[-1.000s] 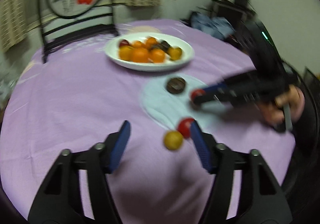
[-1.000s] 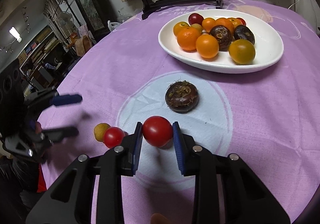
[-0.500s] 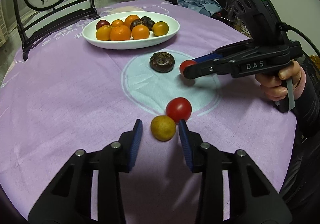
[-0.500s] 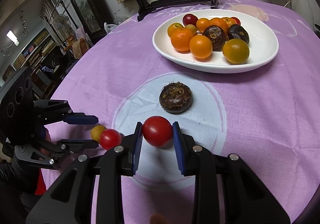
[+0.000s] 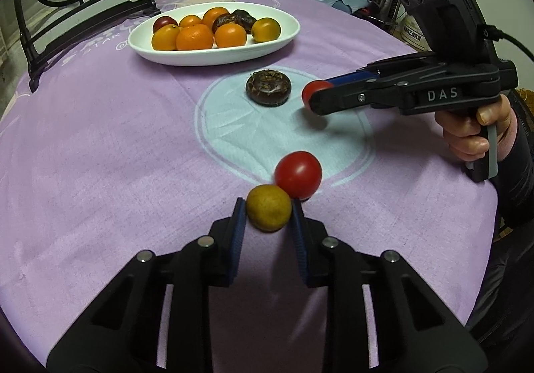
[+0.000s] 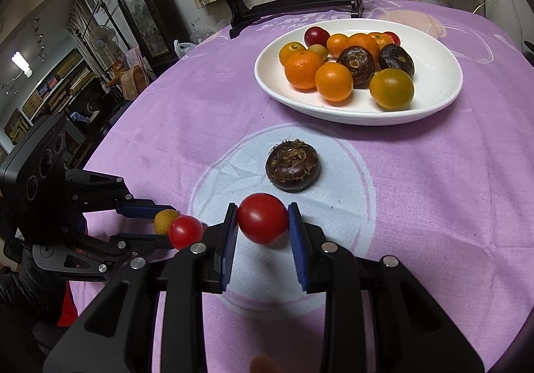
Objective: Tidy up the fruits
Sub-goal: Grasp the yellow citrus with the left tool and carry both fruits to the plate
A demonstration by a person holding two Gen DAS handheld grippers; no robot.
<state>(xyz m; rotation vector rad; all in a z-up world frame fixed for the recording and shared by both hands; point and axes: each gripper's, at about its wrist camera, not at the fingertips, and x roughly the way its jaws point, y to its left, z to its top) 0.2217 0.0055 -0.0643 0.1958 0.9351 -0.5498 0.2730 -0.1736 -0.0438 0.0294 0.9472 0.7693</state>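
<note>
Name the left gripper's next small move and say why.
Probably lift straight up. The left gripper has its jaws shut on the yellow fruit, which touches the loose red tomato; a sideways pull would likely roll that tomato.

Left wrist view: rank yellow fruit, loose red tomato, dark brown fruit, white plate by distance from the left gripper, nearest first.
1. Yellow fruit, between the left gripper's pads.
2. Red tomato, just beyond, slightly right.
3. Dark brown fruit, mid-table.
4. White plate, far side, left.
</note>
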